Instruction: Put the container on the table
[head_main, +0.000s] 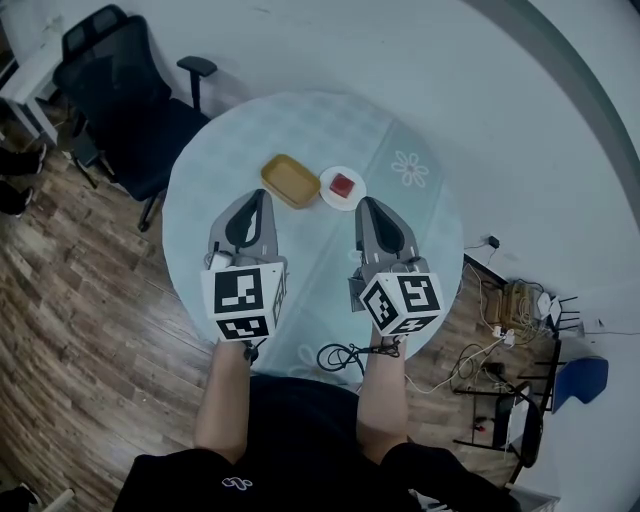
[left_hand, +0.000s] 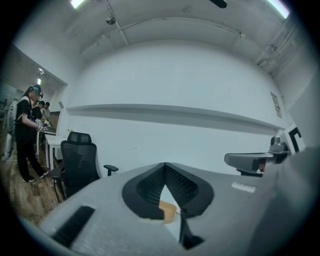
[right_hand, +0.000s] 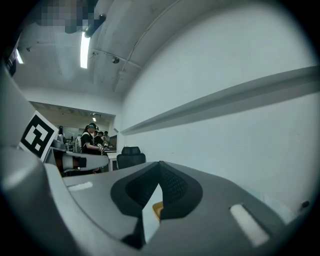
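Note:
A yellow rectangular container lies on the round table, which wears a pale patterned cloth. Beside it on the right is a small white dish holding a red piece. My left gripper hovers just short of the container's near left corner, jaws shut and holding nothing. The right gripper sits just short of the dish, also shut and holding nothing. In the left gripper view the container shows through the gap below the joined jaw tips. A sliver of the container shows likewise in the right gripper view.
A black office chair stands off the table's far left side. Cables and a power strip lie on the floor at the right. A pale wall runs behind the table. People stand far off to the left.

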